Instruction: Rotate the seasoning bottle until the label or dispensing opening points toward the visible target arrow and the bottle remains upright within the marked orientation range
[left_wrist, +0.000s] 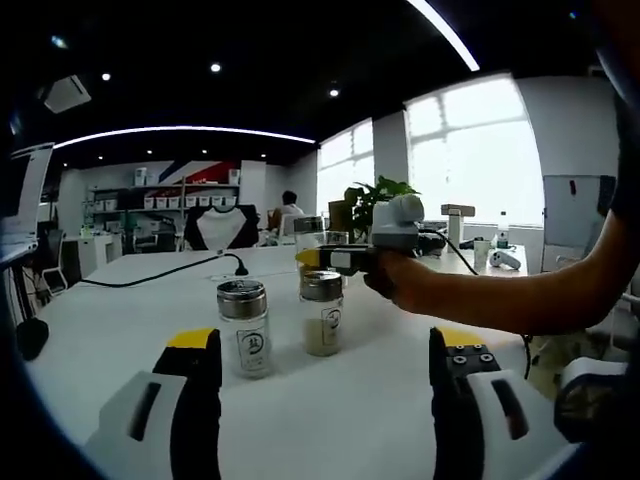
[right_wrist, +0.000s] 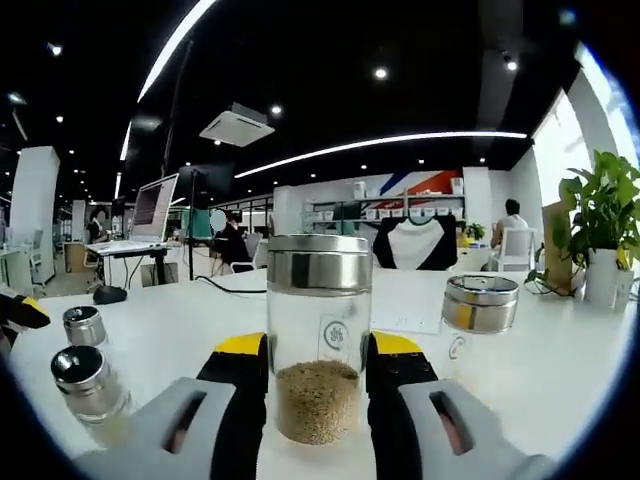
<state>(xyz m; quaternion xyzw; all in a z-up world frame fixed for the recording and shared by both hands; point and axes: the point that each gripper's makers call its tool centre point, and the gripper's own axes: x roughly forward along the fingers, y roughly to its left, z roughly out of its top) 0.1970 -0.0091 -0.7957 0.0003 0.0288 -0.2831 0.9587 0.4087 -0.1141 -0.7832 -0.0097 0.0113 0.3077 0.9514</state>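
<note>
Gripping a seasoning bottle (right_wrist: 319, 340) between its jaws, the right gripper (right_wrist: 318, 360) holds it upright. The left gripper (left_wrist: 325, 365) hangs open near two bottles (left_wrist: 245, 326) on the white table (left_wrist: 130, 320).

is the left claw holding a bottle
No, the left claw is open on the table, short of both bottles.

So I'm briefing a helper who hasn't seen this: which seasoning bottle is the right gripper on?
On the white table, find the right gripper. The seasoning bottle stands upright between its yellow-tipped jaws. Unlike the smaller shakers at the left, it is tall clear glass with a wide steel cap and brown grains at the bottom.
</note>
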